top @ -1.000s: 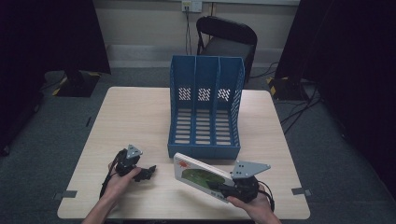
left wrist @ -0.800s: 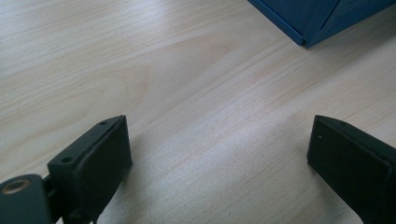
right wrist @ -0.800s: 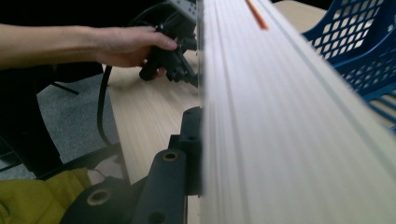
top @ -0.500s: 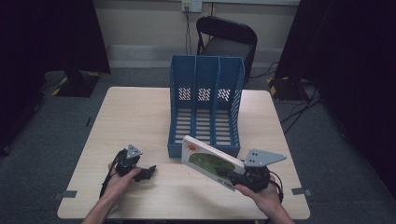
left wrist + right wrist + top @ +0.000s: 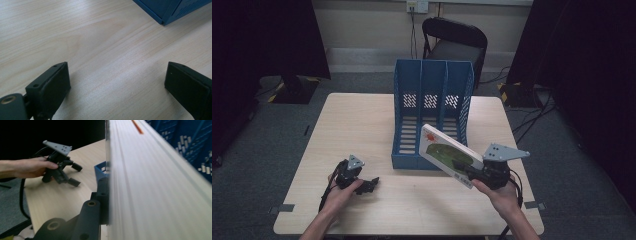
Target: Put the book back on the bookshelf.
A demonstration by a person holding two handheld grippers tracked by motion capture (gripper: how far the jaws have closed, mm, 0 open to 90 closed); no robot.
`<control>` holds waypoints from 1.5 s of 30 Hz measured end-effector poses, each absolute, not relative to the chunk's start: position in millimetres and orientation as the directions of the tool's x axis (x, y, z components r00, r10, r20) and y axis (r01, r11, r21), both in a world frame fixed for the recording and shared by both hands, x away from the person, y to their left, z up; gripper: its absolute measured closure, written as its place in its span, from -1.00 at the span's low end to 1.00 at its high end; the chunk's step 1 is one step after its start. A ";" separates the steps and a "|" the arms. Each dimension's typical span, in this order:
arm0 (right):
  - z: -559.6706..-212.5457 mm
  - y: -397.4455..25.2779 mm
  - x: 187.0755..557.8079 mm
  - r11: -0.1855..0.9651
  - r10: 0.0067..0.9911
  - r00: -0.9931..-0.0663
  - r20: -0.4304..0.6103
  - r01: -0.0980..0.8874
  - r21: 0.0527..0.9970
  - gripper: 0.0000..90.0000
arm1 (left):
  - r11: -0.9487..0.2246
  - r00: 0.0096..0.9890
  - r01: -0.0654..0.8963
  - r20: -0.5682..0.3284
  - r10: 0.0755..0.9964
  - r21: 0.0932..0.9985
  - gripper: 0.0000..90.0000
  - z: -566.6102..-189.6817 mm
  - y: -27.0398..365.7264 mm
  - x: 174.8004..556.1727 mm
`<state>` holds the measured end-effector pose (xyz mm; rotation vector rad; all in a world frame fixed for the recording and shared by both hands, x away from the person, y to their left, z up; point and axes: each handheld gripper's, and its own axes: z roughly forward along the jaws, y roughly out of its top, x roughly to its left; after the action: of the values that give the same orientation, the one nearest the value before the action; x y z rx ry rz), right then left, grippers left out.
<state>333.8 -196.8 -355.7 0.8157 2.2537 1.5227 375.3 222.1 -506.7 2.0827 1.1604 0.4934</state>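
The right claw is gripping a book, tilting it beside the blue rack; the left claw is resting released on the tabletop.

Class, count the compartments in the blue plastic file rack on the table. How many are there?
3. The blue plastic file rack has three side-by-side compartments: left, middle, right. The book partly covers the right one's front.

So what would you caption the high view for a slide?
Right gripper holds a picture book tilted before the blue file rack; left gripper rests open on the table.
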 end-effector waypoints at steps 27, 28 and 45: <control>-343.2 -207.5 384.1 0.179 0.872 -0.490 0.025 0.364 0.914 0.70 | -0.360 0.528 0.586 -0.004 0.849 0.726 -0.87 -506.7 222.1 375.3; -344.1 -206.7 385.4 0.178 0.877 -0.479 0.023 0.371 0.911 0.70 | -0.360 0.528 0.586 -0.005 0.849 0.726 -0.87 -506.7 222.1 375.3; -358.4 -176.8 423.5 0.172 0.928 -0.373 -0.008 0.408 0.897 0.70 | -0.361 0.529 0.586 -0.005 0.849 0.725 -0.88 -506.7 221.9 375.4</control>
<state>423.5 -176.8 -358.4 1.2589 1.8723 1.1570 375.4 221.9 -506.7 2.0835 1.1598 0.4919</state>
